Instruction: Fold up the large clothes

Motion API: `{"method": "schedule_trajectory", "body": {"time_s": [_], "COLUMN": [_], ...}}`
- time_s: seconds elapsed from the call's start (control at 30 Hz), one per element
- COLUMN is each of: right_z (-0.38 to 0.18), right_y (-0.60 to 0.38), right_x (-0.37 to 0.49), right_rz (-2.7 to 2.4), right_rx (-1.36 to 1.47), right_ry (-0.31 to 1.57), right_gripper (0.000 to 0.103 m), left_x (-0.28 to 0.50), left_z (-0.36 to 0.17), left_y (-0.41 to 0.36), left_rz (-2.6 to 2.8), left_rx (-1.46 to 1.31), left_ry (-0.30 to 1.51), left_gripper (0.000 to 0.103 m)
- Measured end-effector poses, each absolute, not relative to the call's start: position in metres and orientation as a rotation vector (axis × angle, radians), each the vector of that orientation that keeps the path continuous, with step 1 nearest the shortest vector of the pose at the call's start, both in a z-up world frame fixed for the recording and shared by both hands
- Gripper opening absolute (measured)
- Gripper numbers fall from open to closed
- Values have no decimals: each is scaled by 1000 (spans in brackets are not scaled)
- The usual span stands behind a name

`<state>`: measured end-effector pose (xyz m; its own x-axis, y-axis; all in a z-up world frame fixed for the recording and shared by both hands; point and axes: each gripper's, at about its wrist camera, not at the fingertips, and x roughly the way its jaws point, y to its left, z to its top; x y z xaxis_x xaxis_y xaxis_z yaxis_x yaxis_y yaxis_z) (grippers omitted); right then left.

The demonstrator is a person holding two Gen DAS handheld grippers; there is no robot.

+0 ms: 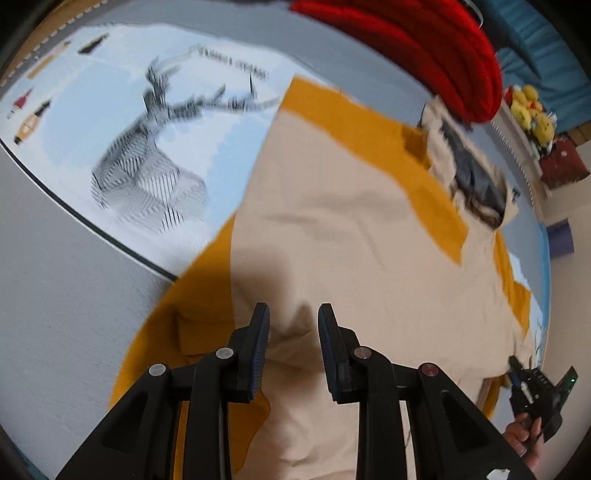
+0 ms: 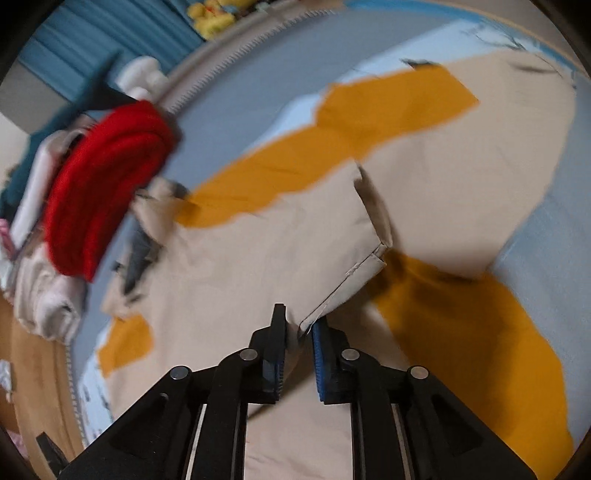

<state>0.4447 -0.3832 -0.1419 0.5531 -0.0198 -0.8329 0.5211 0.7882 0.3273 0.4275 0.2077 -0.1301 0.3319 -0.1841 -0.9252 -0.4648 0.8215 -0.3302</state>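
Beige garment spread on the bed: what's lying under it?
Under the beige garment mustard-yellow fabric shows along its edges, over a pale blue bedcover with a deer print. How far the yellow fabric reaches underneath is covered.

This looks like a bedroom in a home. Under the left tongs [image 1: 293,317] lies a bed cover [image 1: 122,110] with a deer printed on it — soft and wide like a bed. Far ahead and to the right of them sit yellow stuffed toys [image 1: 532,110] on a shelf. Up and to the left of the right tongs [image 2: 299,325] is a pile of folded clothes [image 2: 99,181] — red on top — with a blue curtain [image 2: 110,33] behind.
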Motion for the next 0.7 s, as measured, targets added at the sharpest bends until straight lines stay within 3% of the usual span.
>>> {"method": "schedule_trajectory", "body": {"time_s": [0.23,0.47,0.7], "right_z": [-118,-101,-173], "right_y": [-387,-412,-408], "right_x": [434,418,457], "right_rz": [-416,-569,-249], "right_rx": [522,547,646], "right_ry": [849,761,1052], "right_gripper": [36,37,37], "left_x": [427,425,429], "left_z": [-155,-143,-132], "left_y": [203,204,182], "left_rz": [254,273,194], "left_rx": [-530,-556,-499], "left_ry": [1336,1300,1285], "left_gripper": [24,23,24]}}
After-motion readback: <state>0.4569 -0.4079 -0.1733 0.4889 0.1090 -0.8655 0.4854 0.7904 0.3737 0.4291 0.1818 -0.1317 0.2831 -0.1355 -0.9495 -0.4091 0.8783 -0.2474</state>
